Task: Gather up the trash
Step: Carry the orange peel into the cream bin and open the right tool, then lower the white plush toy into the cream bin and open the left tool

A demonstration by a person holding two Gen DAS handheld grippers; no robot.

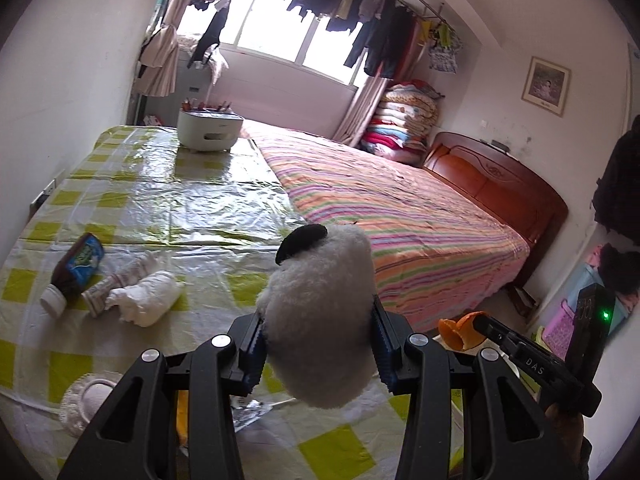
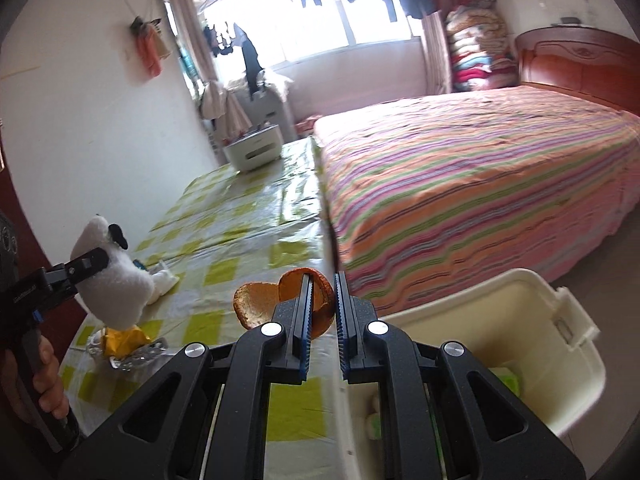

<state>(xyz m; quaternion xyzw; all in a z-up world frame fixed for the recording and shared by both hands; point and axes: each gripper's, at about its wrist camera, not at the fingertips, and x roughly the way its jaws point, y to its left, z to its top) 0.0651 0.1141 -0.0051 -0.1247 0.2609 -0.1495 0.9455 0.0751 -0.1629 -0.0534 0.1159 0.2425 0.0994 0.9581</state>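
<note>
My left gripper is shut on a white plush toy with a black ear, held above the checked table. In the right wrist view that toy and the left gripper show at the left, with a person's hand on the handle. My right gripper is shut on a curled piece of orange peel, over the table's right edge. It also appears in the left wrist view, the right gripper with the peel. A white plastic bin stands just below and right.
A dark bottle, a striped sock and a white crumpled cloth lie on the table's left. Foil lies near its front. A white appliance stands at the far end. A striped bed adjoins the table.
</note>
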